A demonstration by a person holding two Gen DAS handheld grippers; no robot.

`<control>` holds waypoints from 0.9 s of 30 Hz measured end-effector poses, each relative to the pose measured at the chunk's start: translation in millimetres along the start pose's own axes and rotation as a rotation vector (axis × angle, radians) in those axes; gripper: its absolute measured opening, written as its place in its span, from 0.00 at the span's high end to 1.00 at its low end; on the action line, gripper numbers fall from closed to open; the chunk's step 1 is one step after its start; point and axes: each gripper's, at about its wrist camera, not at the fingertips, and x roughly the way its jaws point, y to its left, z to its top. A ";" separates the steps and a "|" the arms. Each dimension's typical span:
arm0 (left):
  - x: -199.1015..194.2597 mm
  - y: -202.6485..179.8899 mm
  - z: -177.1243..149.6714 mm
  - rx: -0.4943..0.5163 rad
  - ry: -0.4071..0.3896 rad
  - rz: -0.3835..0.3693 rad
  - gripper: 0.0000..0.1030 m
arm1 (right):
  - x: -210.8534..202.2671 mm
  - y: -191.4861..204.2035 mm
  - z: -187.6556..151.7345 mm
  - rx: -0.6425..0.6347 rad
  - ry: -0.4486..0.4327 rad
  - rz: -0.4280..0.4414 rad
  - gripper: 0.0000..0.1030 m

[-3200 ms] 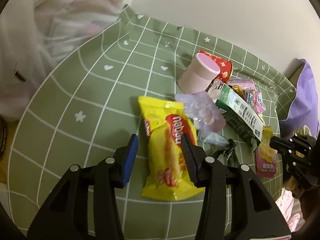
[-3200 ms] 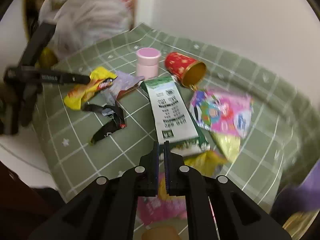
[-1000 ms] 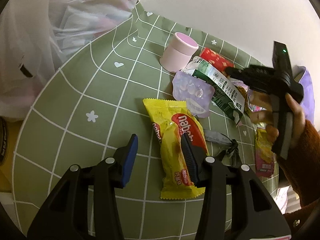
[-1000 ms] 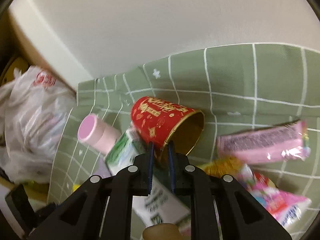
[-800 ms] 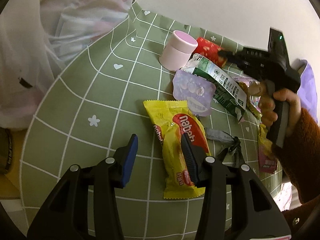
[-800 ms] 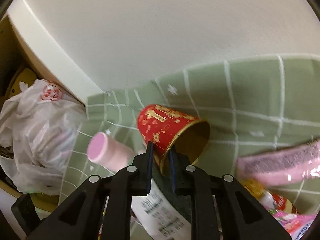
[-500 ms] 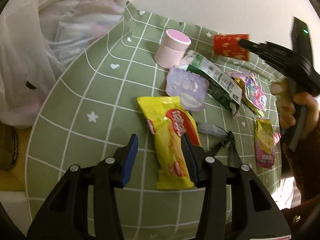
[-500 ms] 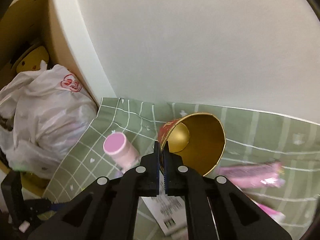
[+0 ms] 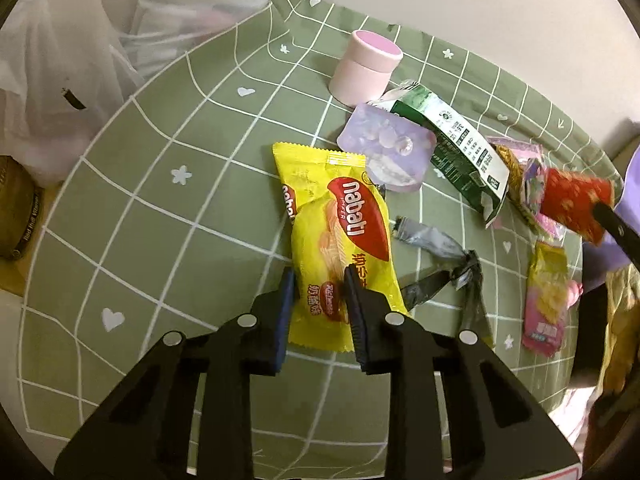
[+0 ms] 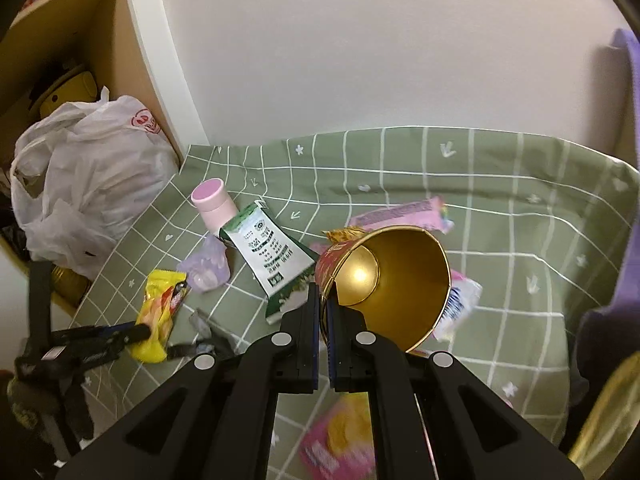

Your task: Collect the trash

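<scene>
Before you lies the surface [image 9: 168, 216] under its green grid cloth, with the white plastic bag [image 10: 84, 184] slumped at its far left edge against the shelf. On the cloth the green-and-white carton [image 9: 452, 148] lies flat beside the pink lidded jar [image 9: 366, 66], and a lilac pouch [image 9: 386, 148] rests just against the carton. Your left gripper [image 9: 318, 280] is closing, its jaws straddling the lower end of the yellow wafer packet [image 9: 340, 240], which lies flat on the cloth; you cannot tell whether the pads press it. Your right gripper [image 10: 323, 304] is clamped tight on the rim of the red cup [image 10: 394, 280], holding it above the litter with its gold inside facing the camera. A pink wrapper [image 10: 400, 212] lies beyond the cup.
</scene>
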 end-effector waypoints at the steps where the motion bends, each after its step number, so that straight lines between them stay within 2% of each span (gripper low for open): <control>1: -2.7 -2.9 3.8 -0.004 -0.003 -0.020 0.81 | -9.2 1.1 0.0 -0.005 -0.015 -0.007 0.95; 2: -6.8 -6.8 7.7 0.002 -0.017 -0.025 0.82 | -20.3 3.6 0.9 -0.011 -0.038 -0.016 0.95; 5: -33.7 -27.5 28.2 0.062 -0.127 -0.055 0.83 | -57.3 6.0 5.6 -0.030 -0.113 -0.052 0.95; 9: -76.8 -82.4 56.6 0.230 -0.287 -0.114 0.83 | -106.2 -4.4 7.4 -0.026 -0.204 -0.120 0.95; 15: -114.3 -179.3 66.9 0.493 -0.392 -0.271 0.83 | -174.9 -33.9 -7.5 0.045 -0.293 -0.267 0.95; 19: -124.4 -233.1 51.5 0.638 -0.393 -0.383 0.83 | -219.5 -55.1 -25.8 0.114 -0.333 -0.358 0.95; 22: -126.8 -270.9 31.4 0.752 -0.362 -0.484 0.82 | -254.4 -71.7 -41.1 0.164 -0.359 -0.437 0.95; 26: -121.2 -307.1 3.0 0.859 -0.259 -0.620 0.82 | -300.0 -93.0 -62.7 0.240 -0.383 -0.524 0.95; 27: -117.0 -319.9 -6.4 0.890 -0.198 -0.676 0.82 | -310.8 -98.4 -68.7 0.257 -0.387 -0.543 0.95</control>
